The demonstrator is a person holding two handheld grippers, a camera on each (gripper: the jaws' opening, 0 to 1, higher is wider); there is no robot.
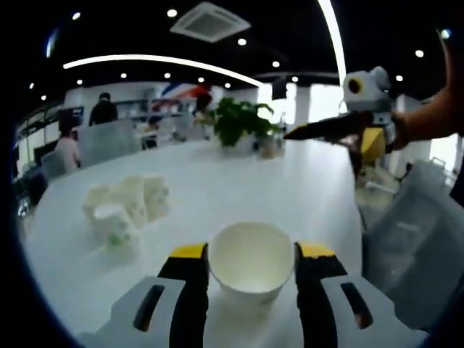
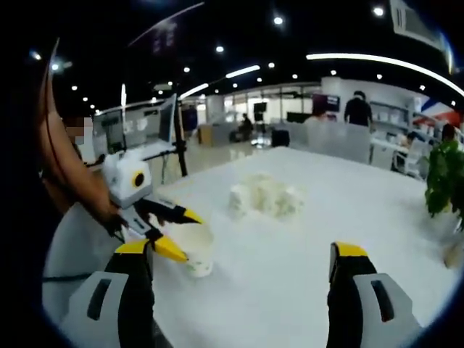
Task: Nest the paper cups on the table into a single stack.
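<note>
In the left gripper view a white paper cup (image 1: 251, 261) sits upright between my left gripper's (image 1: 251, 254) yellow-tipped jaws, which are shut against its sides. A cluster of several white paper cups (image 1: 127, 206) lies on the white table (image 1: 239, 181) to the left. My right gripper (image 1: 326, 129) hangs in the air at the upper right. In the right gripper view my right gripper (image 2: 243, 254) is open with nothing between its jaws. The left gripper (image 2: 172, 232) at the left holds the cup (image 2: 194, 250). The cup cluster (image 2: 264, 196) rests mid-table.
A potted green plant (image 1: 239, 119) stands at the table's far edge, also the plant (image 2: 446, 177) at the right. A grey bag-like thing (image 1: 409, 239) sits beside the table. People and desks are in the background. A person's arm (image 2: 69, 174) holds the left gripper.
</note>
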